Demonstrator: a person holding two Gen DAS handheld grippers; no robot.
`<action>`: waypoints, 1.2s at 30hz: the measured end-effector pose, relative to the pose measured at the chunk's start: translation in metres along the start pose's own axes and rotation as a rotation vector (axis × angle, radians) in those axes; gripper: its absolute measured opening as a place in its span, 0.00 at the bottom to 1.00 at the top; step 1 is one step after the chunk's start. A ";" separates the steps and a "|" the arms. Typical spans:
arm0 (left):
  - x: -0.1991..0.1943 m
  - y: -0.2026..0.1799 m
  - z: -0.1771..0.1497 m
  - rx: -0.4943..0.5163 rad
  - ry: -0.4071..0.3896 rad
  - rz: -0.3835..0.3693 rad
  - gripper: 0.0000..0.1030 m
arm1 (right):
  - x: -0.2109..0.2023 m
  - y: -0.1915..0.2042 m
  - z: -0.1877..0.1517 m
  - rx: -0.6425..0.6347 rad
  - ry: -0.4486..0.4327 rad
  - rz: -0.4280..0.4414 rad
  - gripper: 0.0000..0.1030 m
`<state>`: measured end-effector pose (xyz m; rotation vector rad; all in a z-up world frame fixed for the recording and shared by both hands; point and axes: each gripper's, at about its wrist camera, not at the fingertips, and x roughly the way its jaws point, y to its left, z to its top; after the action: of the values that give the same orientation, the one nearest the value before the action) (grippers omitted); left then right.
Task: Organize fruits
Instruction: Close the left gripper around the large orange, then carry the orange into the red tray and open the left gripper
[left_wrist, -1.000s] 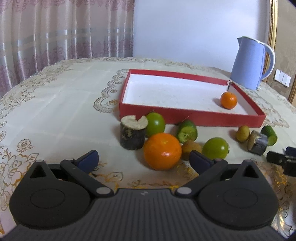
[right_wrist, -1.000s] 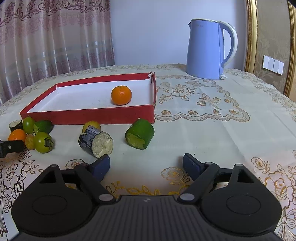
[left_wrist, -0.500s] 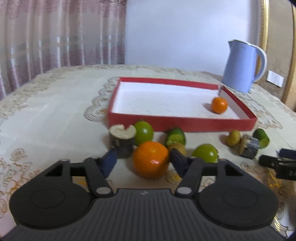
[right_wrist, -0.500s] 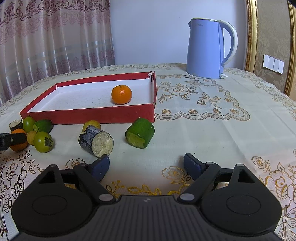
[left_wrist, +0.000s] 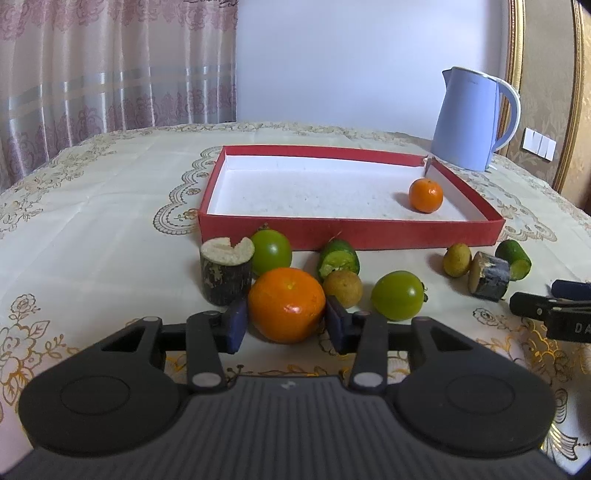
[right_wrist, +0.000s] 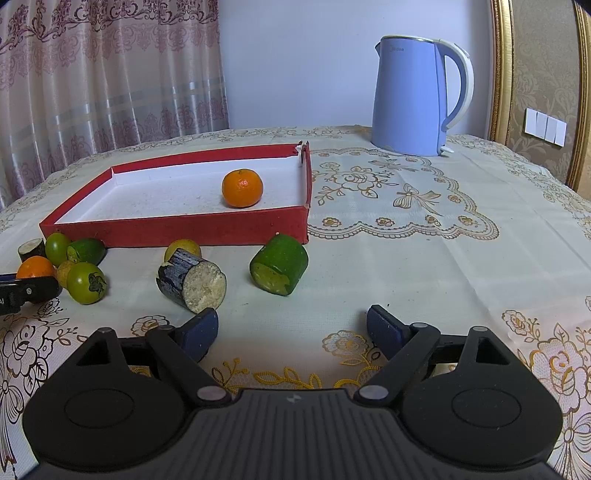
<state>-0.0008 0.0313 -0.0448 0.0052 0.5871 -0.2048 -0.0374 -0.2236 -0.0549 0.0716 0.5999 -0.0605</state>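
Behind the table hang pink curtains, and a cream tablecloth (left_wrist: 92, 229) with gold flower print covers the whole surface.

From the left wrist camera, the left gripper (left_wrist: 284, 321) has just been closing its jaws, and now the two blue pads sit against both sides of the large orange (left_wrist: 287, 303), which rests on the cloth. Close around it lie other pieces: a dark stump with pale top (left_wrist: 226, 271) just to the left, a green round fruit (left_wrist: 271, 249) behind, a cut green piece (left_wrist: 339, 258), a small brownish fruit (left_wrist: 342, 287) touching the orange's right side, and one more green fruit (left_wrist: 398, 294) further right. The red tray (left_wrist: 347, 232) stands behind them with white floor — one small orange (left_wrist: 425, 195) lies in it, near the far right corner. A blue kettle (left_wrist: 471, 118) stands beyond the tray.

From the right wrist camera, the right gripper (right_wrist: 291, 330) is held wide apart above bare cloth, with nothing between its pads. In front of it lie a dark cylinder on its side (right_wrist: 191, 281) and a green cut cylinder (right_wrist: 279, 264), both near the tray's front wall — not touching each other.
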 end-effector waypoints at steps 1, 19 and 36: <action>-0.001 0.000 0.000 0.003 -0.002 -0.001 0.39 | 0.000 0.000 0.000 -0.001 0.000 0.000 0.85; 0.003 -0.001 0.068 0.030 -0.106 -0.009 0.39 | 0.000 0.000 -0.001 0.000 0.000 0.000 0.86; 0.106 0.011 0.118 0.049 0.027 0.042 0.39 | 0.000 0.000 0.000 0.000 0.000 0.000 0.87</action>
<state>0.1524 0.0139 -0.0060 0.0680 0.6078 -0.1788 -0.0376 -0.2234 -0.0554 0.0714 0.5996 -0.0607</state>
